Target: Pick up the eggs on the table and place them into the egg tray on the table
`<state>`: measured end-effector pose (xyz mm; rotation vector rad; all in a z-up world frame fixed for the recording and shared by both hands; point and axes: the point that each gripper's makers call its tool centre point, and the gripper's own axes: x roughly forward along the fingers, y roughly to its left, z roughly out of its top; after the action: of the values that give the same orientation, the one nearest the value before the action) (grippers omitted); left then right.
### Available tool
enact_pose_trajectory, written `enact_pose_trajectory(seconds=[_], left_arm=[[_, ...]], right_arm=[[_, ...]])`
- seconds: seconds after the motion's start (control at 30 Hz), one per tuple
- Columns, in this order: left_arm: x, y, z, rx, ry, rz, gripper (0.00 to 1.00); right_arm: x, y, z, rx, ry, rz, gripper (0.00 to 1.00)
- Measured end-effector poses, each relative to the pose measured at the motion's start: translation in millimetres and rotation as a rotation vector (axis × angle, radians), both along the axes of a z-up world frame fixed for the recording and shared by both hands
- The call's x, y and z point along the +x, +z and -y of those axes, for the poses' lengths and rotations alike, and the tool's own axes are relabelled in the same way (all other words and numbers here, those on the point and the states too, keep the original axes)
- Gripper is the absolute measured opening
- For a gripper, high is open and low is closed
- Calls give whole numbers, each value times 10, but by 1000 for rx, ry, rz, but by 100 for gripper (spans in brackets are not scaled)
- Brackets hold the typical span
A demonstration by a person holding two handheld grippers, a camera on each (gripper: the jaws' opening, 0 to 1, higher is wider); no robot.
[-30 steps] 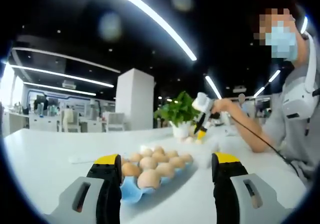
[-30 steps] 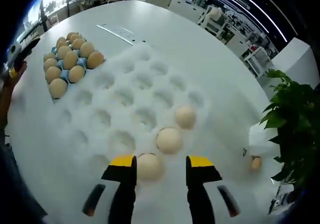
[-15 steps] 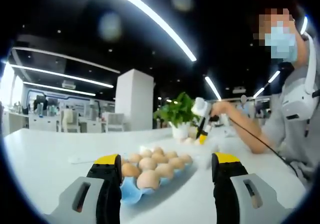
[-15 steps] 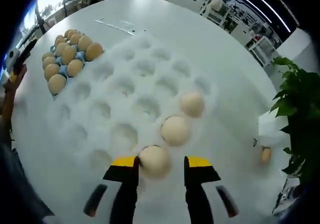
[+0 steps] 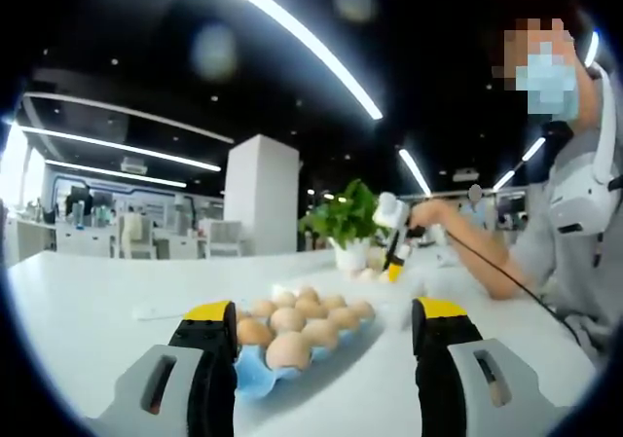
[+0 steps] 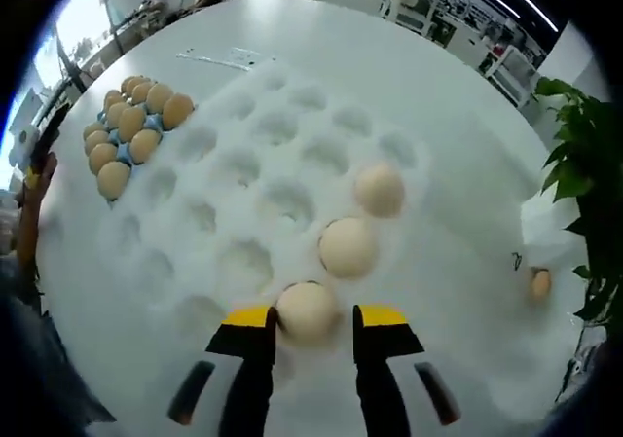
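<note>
My right gripper is clamped on an egg over the white egg tray, 2 more eggs seated just beyond. Left gripper jaws apart, low over worktop w/ blue tray of eggs between them.

Potted plant, white pillar

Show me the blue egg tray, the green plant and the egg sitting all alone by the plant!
blue egg tray [image 5: 255, 371], left gripper view, on its bare front corner.
green plant [image 5: 347, 216], left gripper view, on its leaves.
lone egg [image 6: 541, 283], right gripper view, on its shell's middle.
</note>
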<state>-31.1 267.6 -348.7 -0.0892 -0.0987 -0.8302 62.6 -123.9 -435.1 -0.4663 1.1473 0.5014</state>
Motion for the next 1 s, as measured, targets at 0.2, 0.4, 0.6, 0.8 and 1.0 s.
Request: enact_pose_trajectory(seconds=[0.2,0.4,0.6,0.8,1.0], left_arm=[[-3,-3,5,0,0,-1,74],[1,-13,2,3,2,-3,74],[6,-23,6,5,2,-6,74],[1,-28,13,9,2,-7,74],[-1,-25,12,10,3,-6,74]], right_arm=[[12,-11,-22,22,-14,-3,32],[-28,-4,-65,3,17,-11,28],[-41,15,-97,-51,119,22,28],[16,51,-111,-108,265,66,28],[4,66,-124,-133,329,84,27]])
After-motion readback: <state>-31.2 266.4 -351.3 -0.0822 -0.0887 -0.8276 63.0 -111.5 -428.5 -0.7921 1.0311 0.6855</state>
